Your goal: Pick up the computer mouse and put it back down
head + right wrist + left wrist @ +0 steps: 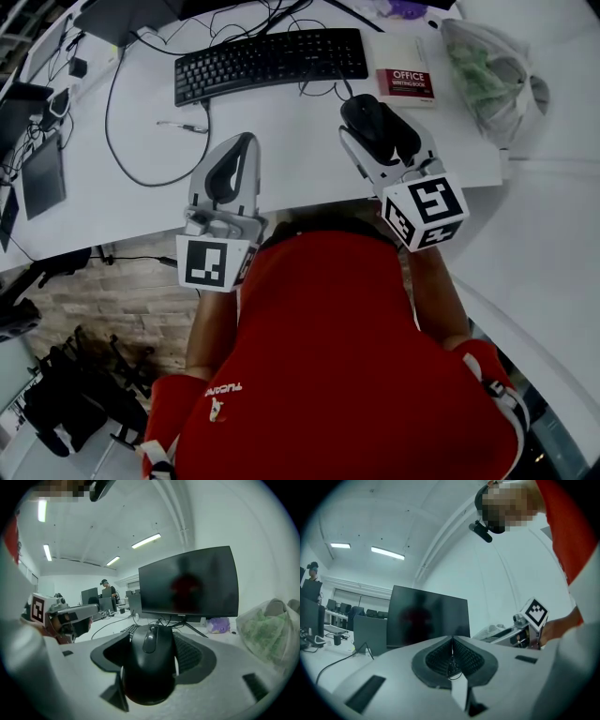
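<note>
**Black mouse in the right-hand grip: lift made, set-down outstanding**

Black computer mouse [150, 667] clamped between the ribbed pads of the right gripper [373, 120], jaws spread wide and pressing on both flanks, scroll wheel uppermost. Placed, in the head view, near the front edge of the white desk [300, 141], below the keyboard [272, 61] and just beside the red-and-white writing book [405, 80], with cable trailing back toward the keyboard. Pointed, in the right gripper view, nose-first toward the dark monitor [187, 583]. Possibly a little clear of the desk surface; underside hidden in every view, hence no firm reading of contact. Left gripper [452, 645] held level at the desk's front edge, well apart from the mouse, jaws pressed together on nothing, with no part in the handling.

Progress, as judged: first half of the task complete, given a secure grasp and a mouse borne by the tool rather than lying free. Remaining:
- lowering until flat on the desk
- release of the pads
- withdrawal of the gripper, with the mouse left at rest near the keyboard

Worth watching in that step: slack in the cable, and enough bare desk beside the book.
</note>
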